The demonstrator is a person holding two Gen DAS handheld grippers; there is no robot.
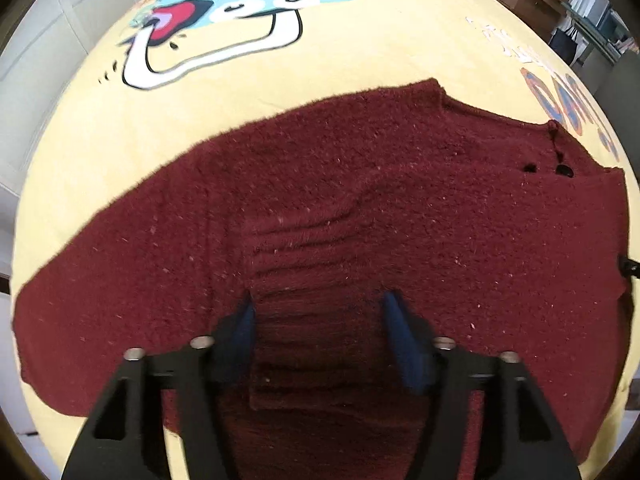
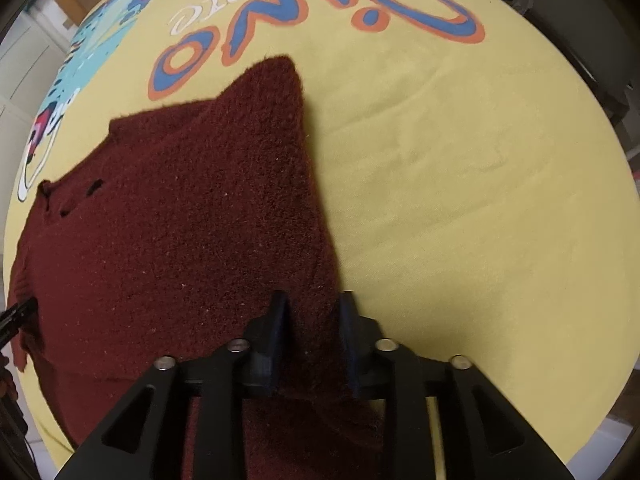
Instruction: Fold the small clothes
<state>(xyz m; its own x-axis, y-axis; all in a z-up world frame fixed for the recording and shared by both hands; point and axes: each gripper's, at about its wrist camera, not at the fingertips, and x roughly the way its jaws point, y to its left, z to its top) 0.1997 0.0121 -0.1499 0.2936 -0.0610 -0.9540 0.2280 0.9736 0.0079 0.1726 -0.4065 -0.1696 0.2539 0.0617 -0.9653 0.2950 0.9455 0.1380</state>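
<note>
Maroon sweater (image 1: 360, 208) lies flat beneath both grippers' parted jaws.

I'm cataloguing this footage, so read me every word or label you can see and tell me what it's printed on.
"Dino": big blue letters outlined in orange, upside down in the right wrist view, printed on the yellow printed cloth that covers the table.
White script beside it on the same cloth: too distorted to read with confidence.
Dark red knitted sweater: no text or label visible.
Left wrist view: the same blue and orange lettering, cut off at the edge and unreadable.
</note>
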